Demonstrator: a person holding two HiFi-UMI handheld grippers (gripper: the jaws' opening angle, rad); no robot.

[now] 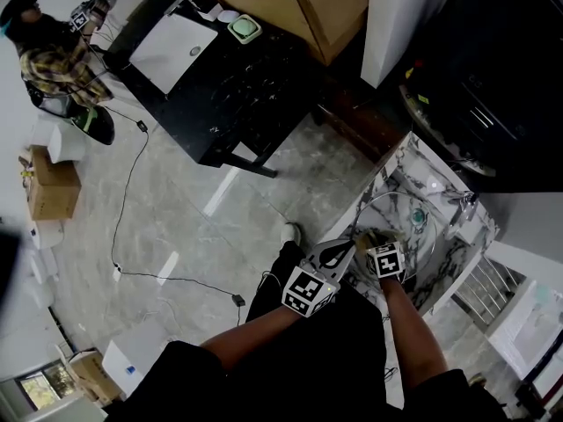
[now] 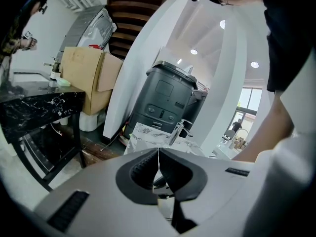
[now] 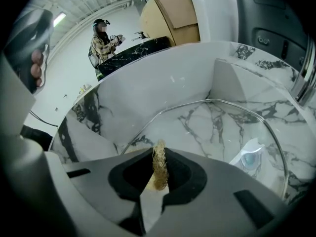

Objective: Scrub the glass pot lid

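A clear glass pot lid (image 3: 207,127) stands tilted inside the white marble sink (image 3: 148,93), and its pale blue knob (image 3: 251,158) shows through the glass. From the head view, the lid (image 1: 409,231) fills the sink basin (image 1: 396,170). My right gripper (image 3: 159,157) is shut on a yellow-brown fibrous scrubber (image 3: 159,169) at the lid's near rim. It shows in the head view too, my right gripper (image 1: 374,240). My left gripper (image 1: 345,250) reaches the lid's near-left rim. Its jaws (image 2: 158,154) are shut with a thin pale edge between them.
A faucet (image 1: 462,209) stands at the sink's far side. Behind the sink is a dark grey machine (image 2: 168,100). Another person (image 1: 53,51) works at a black table (image 1: 220,86) across the room. A cardboard box (image 1: 299,7) and a floor cable (image 1: 123,192) lie beyond.
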